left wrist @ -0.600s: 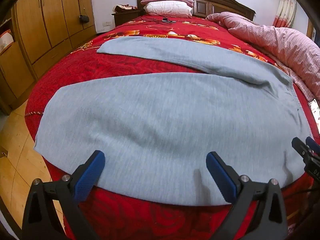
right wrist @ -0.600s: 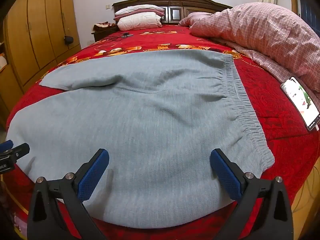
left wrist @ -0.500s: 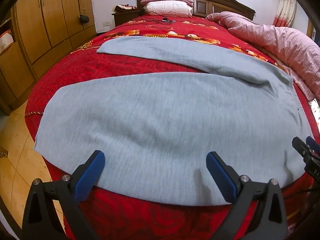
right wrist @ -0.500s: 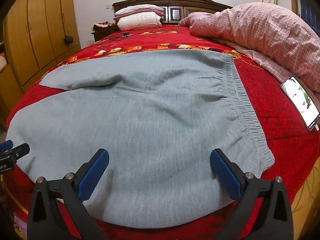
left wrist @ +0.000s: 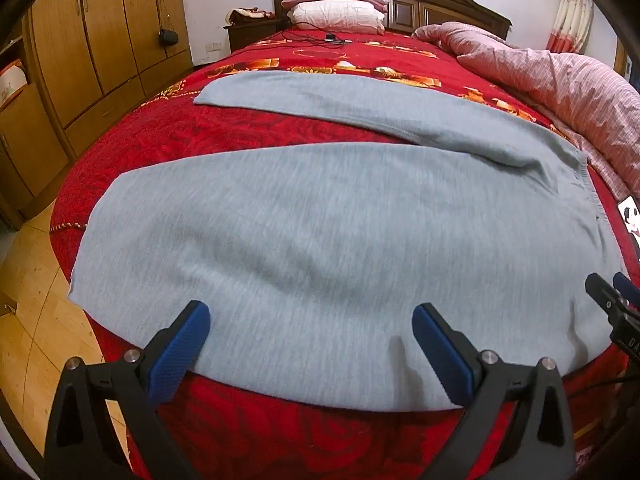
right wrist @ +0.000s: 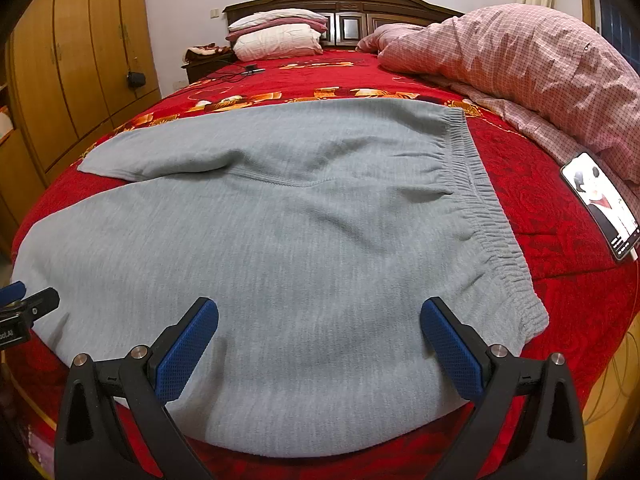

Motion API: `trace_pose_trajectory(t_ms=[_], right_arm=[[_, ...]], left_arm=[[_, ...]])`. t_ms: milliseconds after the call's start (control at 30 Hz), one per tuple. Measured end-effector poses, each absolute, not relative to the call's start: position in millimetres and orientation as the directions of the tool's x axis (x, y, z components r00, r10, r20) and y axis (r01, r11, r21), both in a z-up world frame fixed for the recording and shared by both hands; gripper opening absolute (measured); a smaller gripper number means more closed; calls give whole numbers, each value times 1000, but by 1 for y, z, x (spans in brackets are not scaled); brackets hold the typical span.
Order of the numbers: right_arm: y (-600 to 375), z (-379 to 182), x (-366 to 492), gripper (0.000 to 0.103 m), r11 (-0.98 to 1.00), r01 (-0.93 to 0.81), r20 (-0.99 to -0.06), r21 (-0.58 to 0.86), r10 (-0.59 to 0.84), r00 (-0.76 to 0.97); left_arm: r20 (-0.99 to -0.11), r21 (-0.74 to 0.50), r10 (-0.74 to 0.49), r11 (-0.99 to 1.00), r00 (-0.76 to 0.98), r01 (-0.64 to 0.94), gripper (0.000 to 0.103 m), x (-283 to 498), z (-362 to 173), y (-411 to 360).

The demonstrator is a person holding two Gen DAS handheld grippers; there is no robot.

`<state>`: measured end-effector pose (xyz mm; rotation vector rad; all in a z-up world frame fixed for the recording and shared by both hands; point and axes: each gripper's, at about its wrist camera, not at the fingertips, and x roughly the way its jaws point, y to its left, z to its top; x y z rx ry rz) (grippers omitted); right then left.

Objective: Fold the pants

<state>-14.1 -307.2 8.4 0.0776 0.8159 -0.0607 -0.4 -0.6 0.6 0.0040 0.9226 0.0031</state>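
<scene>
Grey sweatpants (left wrist: 320, 216) (right wrist: 304, 232) lie spread flat on the red bedspread, legs apart, the far leg angled toward the headboard. The elastic waistband (right wrist: 484, 208) runs down the right side. My left gripper (left wrist: 310, 332) hovers open over the near leg's front edge, nothing between its blue pads. My right gripper (right wrist: 318, 328) stands open above the near hip area, close to the waistband corner, also empty. Each gripper shows at the edge of the other's view: the right gripper (left wrist: 612, 300), the left gripper (right wrist: 24, 300).
A lit phone (right wrist: 600, 204) lies on the red bedspread (left wrist: 248, 132) to the right of the waistband. A pink checked duvet (right wrist: 520, 60) is heaped at the right. Pillows (left wrist: 336, 4) sit at the headboard. Wooden wardrobes (left wrist: 92, 36) and bare floor (left wrist: 36, 300) are on the left.
</scene>
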Motion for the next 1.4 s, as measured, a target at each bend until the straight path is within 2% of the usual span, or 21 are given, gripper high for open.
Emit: trace_pose_trajectory(t_ms=[1400], right_arm=[[-304,10,-20,103,996,85,-730,40,-29,683]], left_arm=[[-801,9,7,1000,599,0,103,0,-2,-1]])
